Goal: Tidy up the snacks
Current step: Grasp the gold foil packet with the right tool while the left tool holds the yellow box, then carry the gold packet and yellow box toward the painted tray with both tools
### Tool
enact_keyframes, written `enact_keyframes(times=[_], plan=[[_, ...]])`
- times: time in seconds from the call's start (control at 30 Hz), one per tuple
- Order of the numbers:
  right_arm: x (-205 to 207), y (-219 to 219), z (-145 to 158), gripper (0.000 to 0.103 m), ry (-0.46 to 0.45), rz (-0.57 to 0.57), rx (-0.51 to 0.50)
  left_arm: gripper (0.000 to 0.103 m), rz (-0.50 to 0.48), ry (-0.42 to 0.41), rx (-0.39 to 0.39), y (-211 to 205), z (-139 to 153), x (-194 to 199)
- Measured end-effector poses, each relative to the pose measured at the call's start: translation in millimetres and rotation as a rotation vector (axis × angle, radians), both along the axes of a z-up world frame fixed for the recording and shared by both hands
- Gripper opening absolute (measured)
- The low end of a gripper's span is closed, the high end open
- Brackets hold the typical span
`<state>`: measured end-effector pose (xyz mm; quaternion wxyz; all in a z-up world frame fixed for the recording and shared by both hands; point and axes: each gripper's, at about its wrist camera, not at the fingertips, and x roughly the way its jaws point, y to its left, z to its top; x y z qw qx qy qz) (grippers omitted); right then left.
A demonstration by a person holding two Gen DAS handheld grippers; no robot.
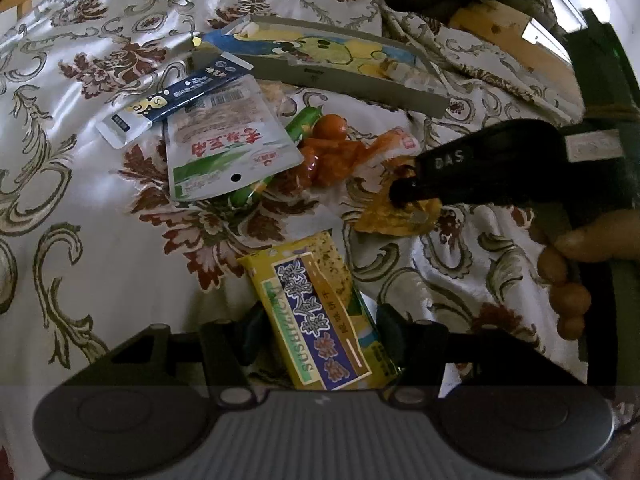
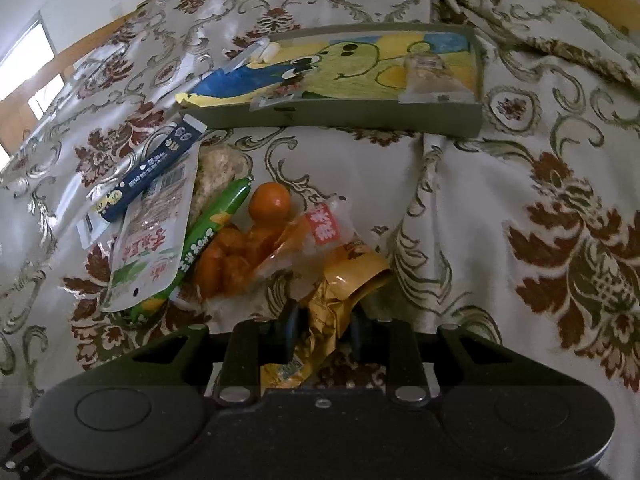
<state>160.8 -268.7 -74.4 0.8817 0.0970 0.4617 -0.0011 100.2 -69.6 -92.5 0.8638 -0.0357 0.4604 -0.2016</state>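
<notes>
My left gripper (image 1: 316,332) is shut on a yellow snack pack with a blue label (image 1: 320,312), held above the cloth. My right gripper (image 2: 324,328) is shut on a crumpled gold wrapper (image 2: 340,292); in the left wrist view it shows as a black arm (image 1: 404,194) on that wrapper (image 1: 396,216). A pile lies ahead: a white pouch with red lettering (image 1: 228,148) (image 2: 148,248), a dark blue stick pack (image 1: 176,96) (image 2: 148,168), a green sausage stick (image 2: 212,236), orange snacks in clear wrap (image 1: 328,156) (image 2: 248,248). A shallow grey box with a cartoon base (image 1: 340,76) (image 2: 340,116) lies beyond.
A floral cloth (image 2: 520,220) covers the whole surface, with folds at the right. A clear packet (image 2: 432,76) lies in the box's right end. A wooden edge (image 1: 504,36) shows at the back right. The person's fingers (image 1: 568,280) hold the right gripper.
</notes>
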Motion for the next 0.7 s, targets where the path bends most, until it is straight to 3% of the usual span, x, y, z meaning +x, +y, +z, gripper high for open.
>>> enact_keyframes(times=[0.23, 0.43, 0.7], plan=[[-12.5, -16.3, 16.5, 0.027, -0.028, -0.058, 0.032, 0.063, 0.011, -0.025, -0.037, 1.5, 8.5, -2.7], [-19.5, -30.8, 32.7, 0.027, -0.086, -0.111, 0.072, 0.063, -0.002, -0.093, -0.058, -1.0, 23.6, -9.2], [-28.6, -32.3, 53.4, 0.027, -0.178, -0.093, 0.107, 0.063, 0.025, -0.182, -0.081, 4.1, 50.1, -12.3]])
